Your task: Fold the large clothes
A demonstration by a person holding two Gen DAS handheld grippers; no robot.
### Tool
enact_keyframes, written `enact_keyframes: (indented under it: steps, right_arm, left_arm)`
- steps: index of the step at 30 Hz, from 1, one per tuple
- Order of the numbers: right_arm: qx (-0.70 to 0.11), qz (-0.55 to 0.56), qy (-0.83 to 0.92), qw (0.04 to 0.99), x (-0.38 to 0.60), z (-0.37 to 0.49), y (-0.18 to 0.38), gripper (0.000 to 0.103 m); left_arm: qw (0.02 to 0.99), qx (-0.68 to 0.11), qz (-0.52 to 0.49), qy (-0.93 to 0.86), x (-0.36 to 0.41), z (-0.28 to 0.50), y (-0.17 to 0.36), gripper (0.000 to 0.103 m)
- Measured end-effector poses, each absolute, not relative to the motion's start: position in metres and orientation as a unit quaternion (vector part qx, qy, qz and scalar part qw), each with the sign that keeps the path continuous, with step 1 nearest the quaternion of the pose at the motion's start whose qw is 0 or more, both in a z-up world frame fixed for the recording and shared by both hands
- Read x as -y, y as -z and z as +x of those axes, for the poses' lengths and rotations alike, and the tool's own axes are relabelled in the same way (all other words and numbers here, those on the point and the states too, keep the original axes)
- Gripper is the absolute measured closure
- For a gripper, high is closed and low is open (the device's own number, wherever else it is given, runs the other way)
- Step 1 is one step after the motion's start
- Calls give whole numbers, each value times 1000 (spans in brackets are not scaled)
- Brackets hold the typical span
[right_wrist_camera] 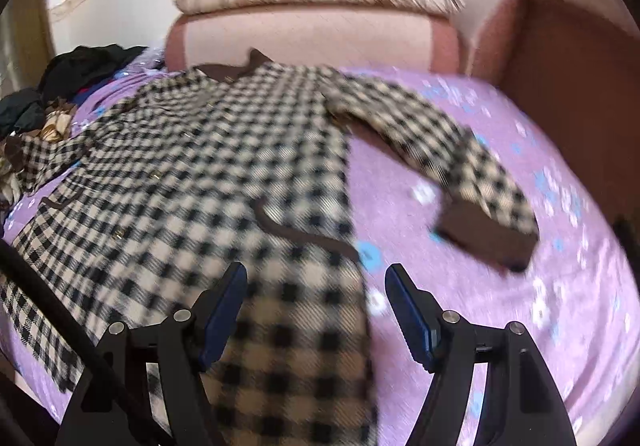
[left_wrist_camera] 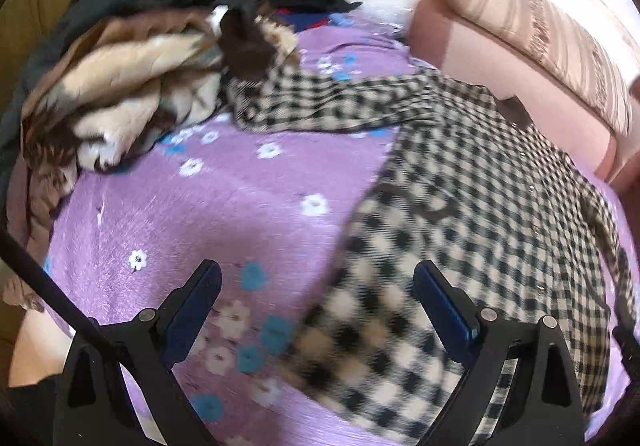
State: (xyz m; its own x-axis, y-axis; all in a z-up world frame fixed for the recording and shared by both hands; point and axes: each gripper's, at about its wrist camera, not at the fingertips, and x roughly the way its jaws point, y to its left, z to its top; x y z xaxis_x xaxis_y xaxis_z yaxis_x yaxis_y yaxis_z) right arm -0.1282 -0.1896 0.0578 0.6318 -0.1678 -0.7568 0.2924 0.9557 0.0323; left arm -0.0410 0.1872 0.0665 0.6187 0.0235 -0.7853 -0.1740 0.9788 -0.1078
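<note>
Over the purple bedspread, the left gripper hangs with fingers spread, empty, above the checked coat hem. From the right wrist, the right gripper also gapes wide over the coat's edge, sleeve flung right.

1. The checked coat is motion-blurred near the lens, its hem cut off by the bottom edge.
2. The clothes pile is smeared, separate garments unclear.
</note>
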Motion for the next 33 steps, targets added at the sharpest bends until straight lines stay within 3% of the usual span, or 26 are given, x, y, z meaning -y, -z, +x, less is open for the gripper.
enact_keyframes:
  steps: [8,16,18,19,20,22,28,33]
  right_arm:
    - [-446,192,102,868,220,-149,-27,26]
    - [-433,159,91,882,192,-154,-22,24]
    - [-432,136,91,887,181,-150,-21,32]
    - [-431,130,82,889,177,-149,-23,55]
    - [-431,133,69,890,177,-148,-25,79]
    - [-434,156,41,886,181,-147,-29,90]
    - [-425,247,7,871,205,-171,-51,93]
    - [-435,255,1,864,215,-207,-56,98]
  left_arm:
    - [871,-476,-109,47,-170,-32,-40,7]
    - [867,-491,-62,52,-136,-28,-20,9]
    - [868,-495,-23,34,-127,-32,-21,43]
    - [869,-494,3,27,-121,-35,-23,72]
    - [868,-496,4,34,-120,-36,-25,93]
    - [867,-497,-1,38,-118,-41,-35,93]
    - [877,-476,-27,59,-118,-79,-71,95]
    - [879,-473,-4,56,-119,-114,-72,98]
